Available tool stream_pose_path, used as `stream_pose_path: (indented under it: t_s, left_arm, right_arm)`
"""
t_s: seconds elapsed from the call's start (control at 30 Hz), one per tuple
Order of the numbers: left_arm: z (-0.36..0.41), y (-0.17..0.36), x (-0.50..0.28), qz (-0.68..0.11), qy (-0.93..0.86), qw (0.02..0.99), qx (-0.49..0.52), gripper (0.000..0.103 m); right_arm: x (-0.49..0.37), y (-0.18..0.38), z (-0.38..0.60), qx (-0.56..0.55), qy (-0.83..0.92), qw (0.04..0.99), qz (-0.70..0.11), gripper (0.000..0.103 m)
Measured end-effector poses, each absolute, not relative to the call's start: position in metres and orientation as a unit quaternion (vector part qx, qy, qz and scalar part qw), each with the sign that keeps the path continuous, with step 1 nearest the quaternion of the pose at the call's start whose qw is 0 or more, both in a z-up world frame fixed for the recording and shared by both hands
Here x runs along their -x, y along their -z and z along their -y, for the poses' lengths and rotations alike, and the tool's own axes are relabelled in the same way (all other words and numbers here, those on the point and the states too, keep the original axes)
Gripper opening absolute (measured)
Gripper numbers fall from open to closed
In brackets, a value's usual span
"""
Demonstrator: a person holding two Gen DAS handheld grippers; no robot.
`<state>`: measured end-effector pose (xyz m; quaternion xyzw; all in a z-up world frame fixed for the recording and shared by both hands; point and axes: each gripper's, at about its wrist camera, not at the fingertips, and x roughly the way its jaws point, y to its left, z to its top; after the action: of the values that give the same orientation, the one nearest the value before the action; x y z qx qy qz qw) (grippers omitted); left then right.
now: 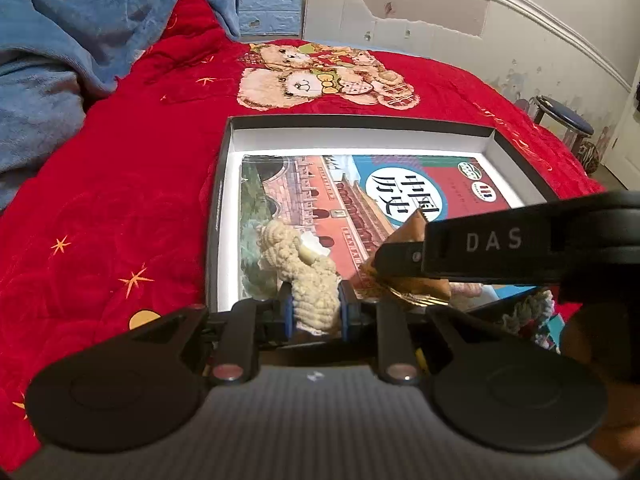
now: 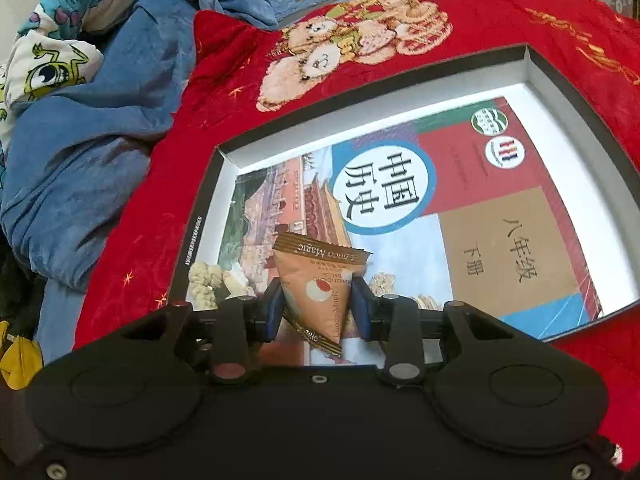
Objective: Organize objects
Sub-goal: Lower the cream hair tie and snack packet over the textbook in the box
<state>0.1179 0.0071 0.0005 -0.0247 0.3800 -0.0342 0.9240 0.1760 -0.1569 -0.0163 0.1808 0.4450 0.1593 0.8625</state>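
- The left gripper [image 1: 315, 312] is clamped on a cream knitted plush toy [image 1: 298, 264], its blue pads [image 1: 286, 312] pressing the toy's sides; this keeps the soft toy steady above the near left corner of the shallow dark-rimmed cardboard box [image 1: 224, 184].
- The right gripper [image 2: 318, 308] is clamped on a brown triangular foil snack packet [image 2: 316, 280], pinched at its wider middle, probably so the slippery wrapper cannot slide out.
- Both items hang over the colourful history textbook [image 2: 460, 208] lying flat in the box, which suggests the box is the collecting place.
- The box rests on a red bedspread with a teddy-bear print [image 1: 120, 184]; a crumpled blue blanket [image 2: 80, 140] lies far left.
- The toy's long axis runs near to far, its free end pointing away.
- The packet's crimped flat edge points far; its narrow tip points near.
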Motion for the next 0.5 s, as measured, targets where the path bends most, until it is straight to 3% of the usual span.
stream_pose_path:
  t_s: [0.5]
  left_arm:
    - [-0.014, 0.003, -0.121, -0.384, 0.038, 0.922, 0.035, 0.026]
  right_arm:
    - [-0.176, 0.010, 0.145, -0.127, -0.155, 0.864, -0.461, 0.035]
